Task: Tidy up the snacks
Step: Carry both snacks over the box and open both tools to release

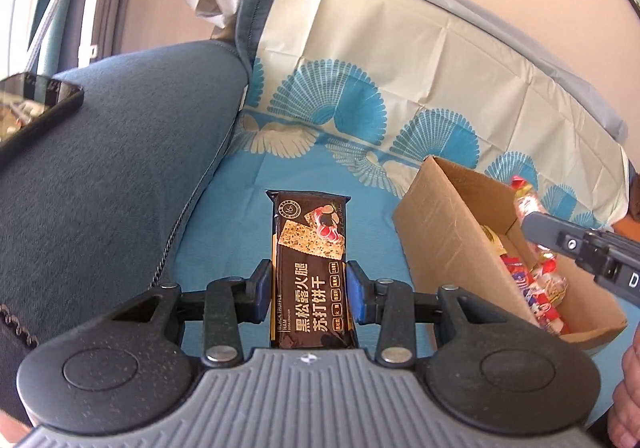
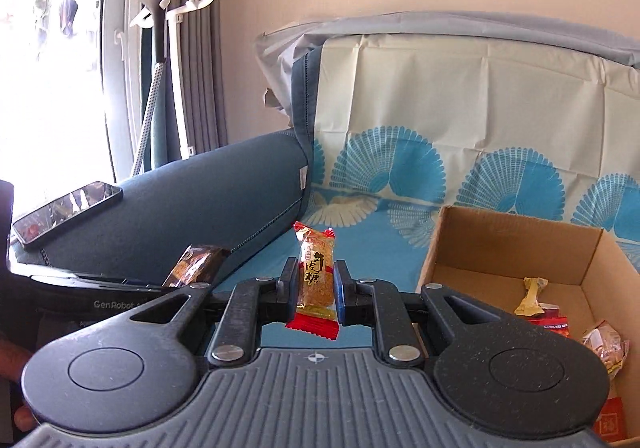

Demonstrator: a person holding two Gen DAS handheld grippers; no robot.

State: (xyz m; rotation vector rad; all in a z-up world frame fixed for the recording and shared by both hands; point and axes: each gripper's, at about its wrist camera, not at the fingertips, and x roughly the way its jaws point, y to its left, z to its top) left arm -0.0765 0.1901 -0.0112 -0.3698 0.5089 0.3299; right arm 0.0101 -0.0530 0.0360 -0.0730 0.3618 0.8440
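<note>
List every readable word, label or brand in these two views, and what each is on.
"黑松露火腿 苏打饼干" and "BLACK TRUFFLE HAM": dark cracker pack in the left claw.
"牛皮糖": candy in the right claw.
"GenRobot": left claw body.
Snack wrappers in the cardboard box: unreadable.

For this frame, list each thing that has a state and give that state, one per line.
Left gripper: shut on the dark cracker pack.
Cracker pack: sealed, held lengthwise, off the sofa.
Right gripper: shut on the small candy.
Candy: wrapped, held upright.
Cardboard box: open on top, partly filled with snacks.
Phone: lying flat on the sofa arm.
</note>
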